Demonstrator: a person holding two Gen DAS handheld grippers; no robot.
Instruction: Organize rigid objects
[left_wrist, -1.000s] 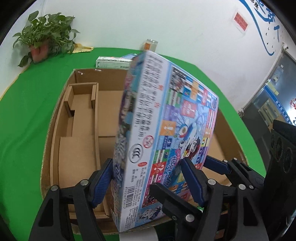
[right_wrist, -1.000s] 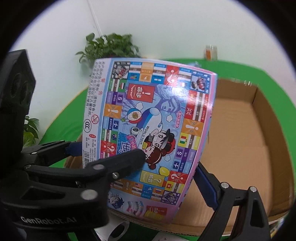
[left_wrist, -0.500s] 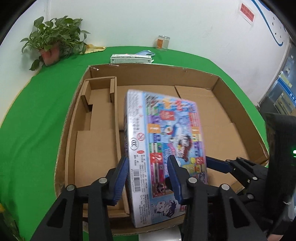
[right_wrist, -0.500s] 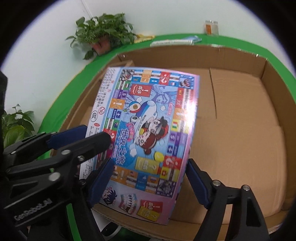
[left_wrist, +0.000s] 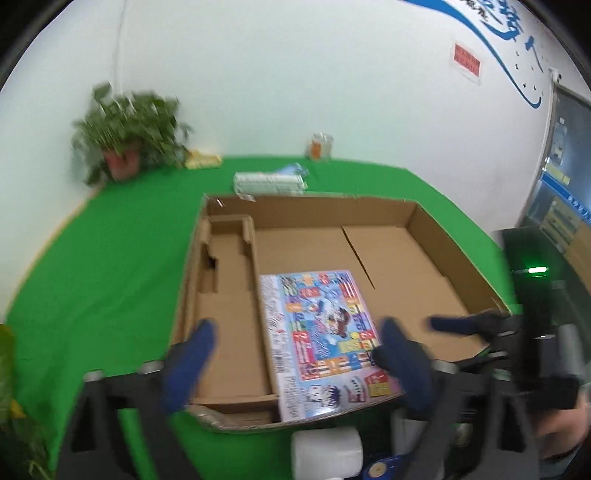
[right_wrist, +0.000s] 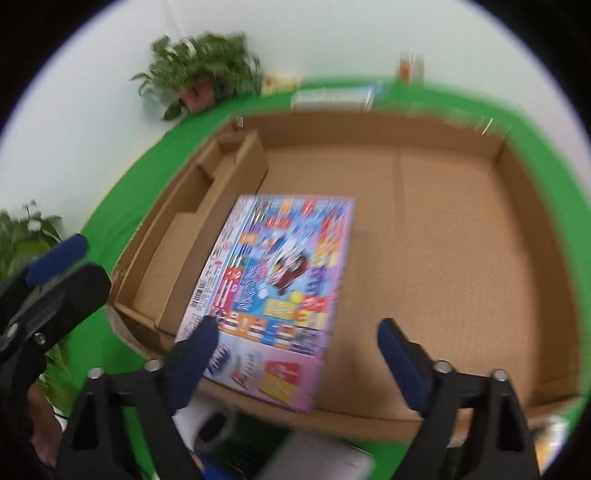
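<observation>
Green cloth covers the table (left_wrist: 110, 266) we work over, and it runs back to a plain white wall (left_wrist: 258, 74). At the far left, where cloth meets wall, we see a leafy potted plant (left_wrist: 125, 133), blurred in both views, and the right wrist view shows a second plant (right_wrist: 26, 236) at its left edge. Our left gripper (left_wrist: 295, 332) hangs above the near rim of a wide, shallow cardboard box (left_wrist: 458, 254), its blue-tipped fingers (left_wrist: 192, 350) spread wide with nothing between them. The left strip of the box is taken up by a stepped cardboard insert (left_wrist: 229, 280). Just to the right of that insert the colourful game box (left_wrist: 321, 332) lies flat on the cardboard floor, one long side along the insert and its near end at the front wall. Behind the big box, a pale flat packet (left_wrist: 269, 182) rests on the cloth, and further back by the wall stands a small jar (left_wrist: 319, 146) with an orange label. Our right gripper (right_wrist: 295, 332) is likewise held over the near edge with its fingers (right_wrist: 402, 354) wide apart and holding nothing; its left tip sits over the game box's near corner, but we cannot tell if it touches. On the wall to the far right we see a blue painted curve (left_wrist: 495, 40) and a small red notice (left_wrist: 467, 62), with a board of papers (left_wrist: 557, 199) beyond.
</observation>
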